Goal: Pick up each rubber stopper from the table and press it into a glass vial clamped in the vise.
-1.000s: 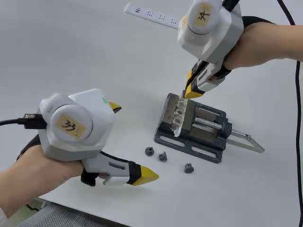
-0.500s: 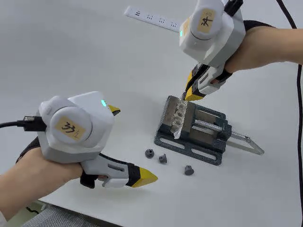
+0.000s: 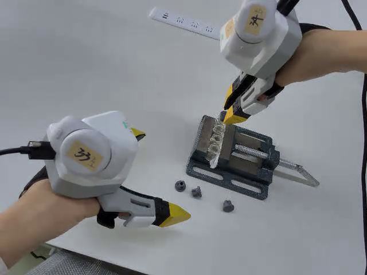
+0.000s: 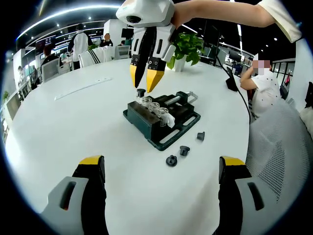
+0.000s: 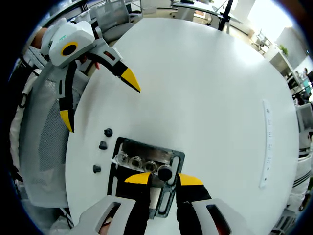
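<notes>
Now the right tongs (image 3: 231, 116) hang just over the vise (image 3: 255, 166), at its 12 o'clock end, with tips a little apart. One stopper (image 5: 165, 172) sits in the vial (image 4: 141, 100) right under them. Two more vials (image 3: 217, 137) stand beside it in the vise, tops open. Three stoppers (image 3: 196, 192) lie on the worktop (image 3: 86, 69) at 6 o'clock from the vise. The left tongs (image 3: 161, 174) are at 8 o'clock, spread wide apart, by the worktop's edge.
</notes>
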Tool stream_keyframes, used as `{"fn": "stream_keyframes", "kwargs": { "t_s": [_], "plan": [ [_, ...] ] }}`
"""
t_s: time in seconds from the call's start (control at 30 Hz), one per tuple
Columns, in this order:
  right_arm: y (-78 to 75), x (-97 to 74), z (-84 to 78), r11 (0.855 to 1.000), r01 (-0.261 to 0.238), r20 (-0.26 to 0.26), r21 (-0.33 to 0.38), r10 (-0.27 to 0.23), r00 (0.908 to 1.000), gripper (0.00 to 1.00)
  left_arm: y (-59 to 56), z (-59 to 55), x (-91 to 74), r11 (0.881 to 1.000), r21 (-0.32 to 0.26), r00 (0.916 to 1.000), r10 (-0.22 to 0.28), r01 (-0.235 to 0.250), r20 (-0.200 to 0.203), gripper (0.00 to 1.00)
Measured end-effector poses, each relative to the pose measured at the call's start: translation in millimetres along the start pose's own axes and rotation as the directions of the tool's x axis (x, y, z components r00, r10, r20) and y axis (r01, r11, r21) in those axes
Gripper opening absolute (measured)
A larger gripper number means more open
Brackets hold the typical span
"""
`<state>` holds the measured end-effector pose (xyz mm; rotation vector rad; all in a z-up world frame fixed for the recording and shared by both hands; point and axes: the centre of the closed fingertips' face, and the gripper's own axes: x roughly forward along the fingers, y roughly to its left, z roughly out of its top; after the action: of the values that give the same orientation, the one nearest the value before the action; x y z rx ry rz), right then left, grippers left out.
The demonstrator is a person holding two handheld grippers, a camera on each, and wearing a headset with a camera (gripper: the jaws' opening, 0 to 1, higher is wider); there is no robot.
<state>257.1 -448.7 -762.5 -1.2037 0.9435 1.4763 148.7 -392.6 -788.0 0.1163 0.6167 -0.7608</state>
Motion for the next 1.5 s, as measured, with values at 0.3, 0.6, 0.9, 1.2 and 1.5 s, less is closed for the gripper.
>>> {"fn": "stream_keyframes", "kwargs": {
  "t_s": [0.3,0.6,0.9,1.2,1.5],
  "plan": [
    [-3.2,-9.0,1.0,1.0,0.006,0.036,0.01,-0.006,0.9993,0.0,1.5,1.6,-0.6,1.0,0.002,1.0,0.005,-0.005,0.006,0.97],
    [1.5,-4.9,3.7,0.998,-0.025,0.056,0.055,0.022,0.9982,0.0,1.2,-1.8,-1.3,1.0,-0.003,1.0,0.003,-0.003,0.0,0.96],
    [-0.5,-0.9,5.0,0.998,-0.035,0.058,0.058,0.031,0.9978,0.0,1.6,-3.4,-1.3,1.0,-0.007,1.0,0.003,-0.003,-0.005,0.96],
    [-2.4,2.4,4.9,0.998,-0.039,0.051,0.053,0.036,0.998,0.0,1.9,-7.1,-1.0,1.0,-0.013,1.0,0.001,-0.001,-0.01,0.95],
    [-3.4,3.7,2.3,0.997,-0.042,0.035,0.065,0.04,0.9986,0.0,0.1,-5.4,1.2,1.0,-0.012,1.0,-0.006,0.006,-0.006,0.95]
  ]
}}
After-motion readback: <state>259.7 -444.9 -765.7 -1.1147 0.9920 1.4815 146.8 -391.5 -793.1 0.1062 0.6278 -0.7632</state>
